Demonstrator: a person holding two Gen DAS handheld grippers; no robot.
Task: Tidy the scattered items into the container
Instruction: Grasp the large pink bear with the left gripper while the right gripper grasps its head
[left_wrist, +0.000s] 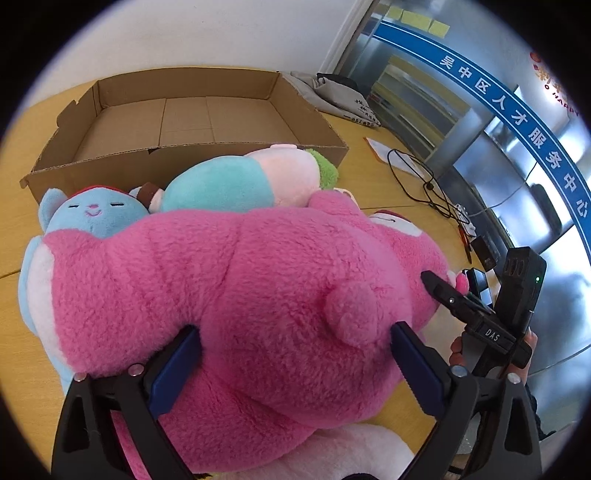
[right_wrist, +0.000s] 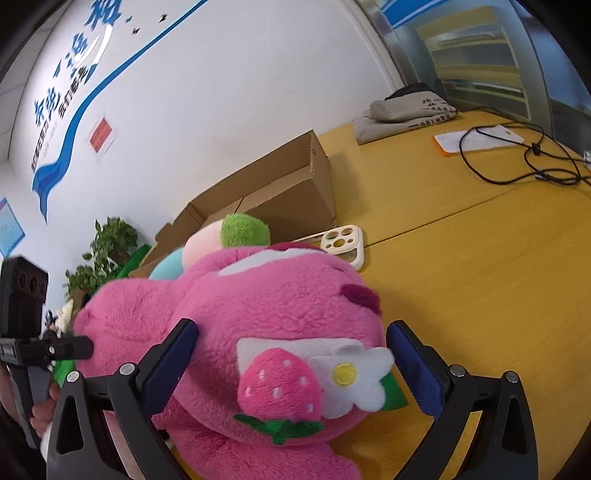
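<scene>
A big pink plush bear (left_wrist: 236, 288) lies on the yellow table in front of an empty cardboard box (left_wrist: 177, 122). My left gripper (left_wrist: 295, 365) is shut on the bear's body, both blue pads pressed into the fur. My right gripper (right_wrist: 291, 365) is shut on the bear's head (right_wrist: 266, 314) by its strawberry patch (right_wrist: 280, 384). A blue plush (left_wrist: 88, 214) and a teal-and-pink plush (left_wrist: 240, 181) lie between the bear and the box. The box also shows in the right wrist view (right_wrist: 280, 192).
A white phone case (right_wrist: 343, 243) lies beside the box. A grey cloth bag (right_wrist: 406, 110), a paper with an orange edge (right_wrist: 480, 140) and black cables (right_wrist: 532, 162) lie on the far right of the table. A potted plant (right_wrist: 103, 254) stands at the left.
</scene>
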